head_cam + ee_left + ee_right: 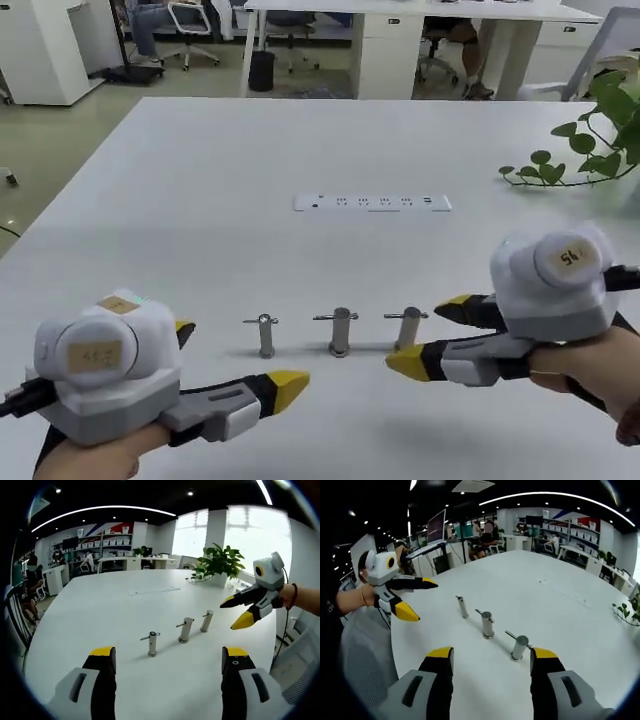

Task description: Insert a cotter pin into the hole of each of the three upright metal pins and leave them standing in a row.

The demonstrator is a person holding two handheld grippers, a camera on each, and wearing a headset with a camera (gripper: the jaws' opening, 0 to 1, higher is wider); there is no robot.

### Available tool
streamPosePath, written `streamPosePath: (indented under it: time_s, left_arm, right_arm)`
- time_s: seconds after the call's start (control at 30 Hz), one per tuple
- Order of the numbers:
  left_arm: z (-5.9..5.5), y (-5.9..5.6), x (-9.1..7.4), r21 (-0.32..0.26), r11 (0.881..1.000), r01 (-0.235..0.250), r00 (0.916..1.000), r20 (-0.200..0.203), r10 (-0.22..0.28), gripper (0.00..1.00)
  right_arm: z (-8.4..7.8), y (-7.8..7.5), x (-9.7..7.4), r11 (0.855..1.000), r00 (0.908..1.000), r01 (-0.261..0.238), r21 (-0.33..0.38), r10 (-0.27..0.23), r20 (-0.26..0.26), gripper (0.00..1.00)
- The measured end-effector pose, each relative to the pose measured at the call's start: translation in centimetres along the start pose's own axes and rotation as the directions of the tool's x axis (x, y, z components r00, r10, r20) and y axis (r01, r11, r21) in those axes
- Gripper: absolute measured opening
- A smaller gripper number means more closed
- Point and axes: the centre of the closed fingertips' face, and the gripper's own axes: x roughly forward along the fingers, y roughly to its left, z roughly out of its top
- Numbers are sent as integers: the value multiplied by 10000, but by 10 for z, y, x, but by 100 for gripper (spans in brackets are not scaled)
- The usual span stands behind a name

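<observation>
- Standing in a row on the tabletop [150, 200], nearer than the power strip [372, 203]: three metal pins [340, 332], each holding a cotter pin [322, 317].
- Left tongs [169, 652] and right tongs [491, 654], nearer still, both wide, empty.

Right of the strip [372, 203], the plant [585, 142] is cut off by the edge. Nearer than the strip, holes in the pins [340, 338] are too small to tell.
</observation>
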Motion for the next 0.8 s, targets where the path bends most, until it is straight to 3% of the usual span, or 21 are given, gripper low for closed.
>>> streamPosePath:
  time_s: [0.13, 0.23, 0.53, 0.67, 0.77, 0.8]
  left_arm:
    - [0, -2, 0, 74, 10000, -28, 10000, -68, 29, 88]
    - [1, -5, 0, 36, 10000, -1, 10000, -31, 1, 88]
    - [0, -3, 0, 334, 9990, -283, 9995, -125, 287, 86]
    - [2, -5, -1, 344, 9990, -283, 9996, -27, 284, 86]
    - [2, -5, -2, 355, 9988, -333, 9994, -21, 334, 86]
    - [2, -5, -3, 343, 9989, -331, 9994, -10, 332, 85]
  right_arm:
    - [0, -3, -1, 9974, 9988, 352, 628, -373, 326, 65]
    - [0, -8, -3, 9947, 9953, 769, 687, -807, 540, 70]
    - [-6, -1, -10, 9859, 9911, 918, 1397, -1040, 825, 71]
    - [-7, 5, -11, 9868, 9908, 971, 1297, -1081, 809, 71]
    - [-11, 2, -15, 9849, 9842, 1645, 544, -1676, 571, 70]
    - [-11, 4, -15, 9848, 9846, 1606, 659, -1645, 588, 70]
